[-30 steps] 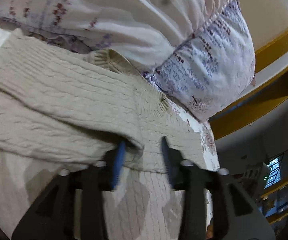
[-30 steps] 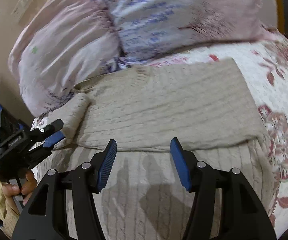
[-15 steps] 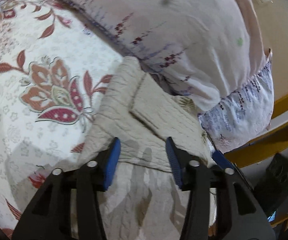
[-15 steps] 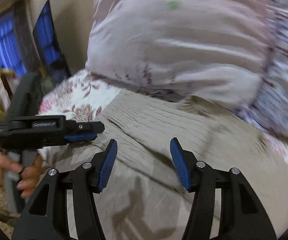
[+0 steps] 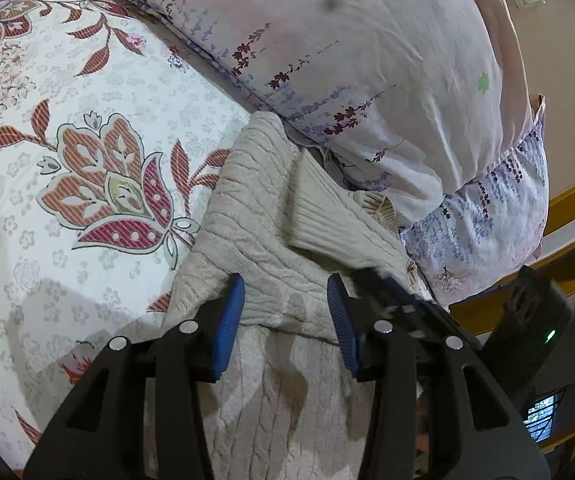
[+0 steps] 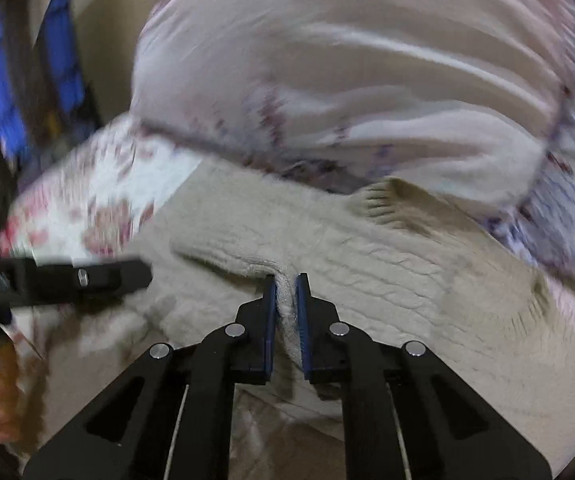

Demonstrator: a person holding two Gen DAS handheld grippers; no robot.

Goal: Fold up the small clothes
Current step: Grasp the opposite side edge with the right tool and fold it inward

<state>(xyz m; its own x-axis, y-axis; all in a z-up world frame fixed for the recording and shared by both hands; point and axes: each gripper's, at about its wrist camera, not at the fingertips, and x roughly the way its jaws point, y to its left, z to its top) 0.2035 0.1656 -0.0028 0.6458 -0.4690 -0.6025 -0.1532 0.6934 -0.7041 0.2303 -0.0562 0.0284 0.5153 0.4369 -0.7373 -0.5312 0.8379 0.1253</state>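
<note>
Sweater (image 5: 263, 236), beige cable knit, lies part-folded on the floral bedspread (image 5: 87, 120) against the pillow (image 5: 367, 60). Left tool (image 5: 285, 316): fingers spread over the folded edge, pinching nothing. Right tool (image 6: 286, 300): pinching a knit ridge. Advice: get the left grip level with the right before lifting, so the fold stays square.

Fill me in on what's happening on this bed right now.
A person with a gripper in each hand is folding a beige knit sweater on a floral bedsheet, beside a pillow. The right gripper is pinched shut on a fold of the knit. The left gripper is open over the sweater's edge.
</note>
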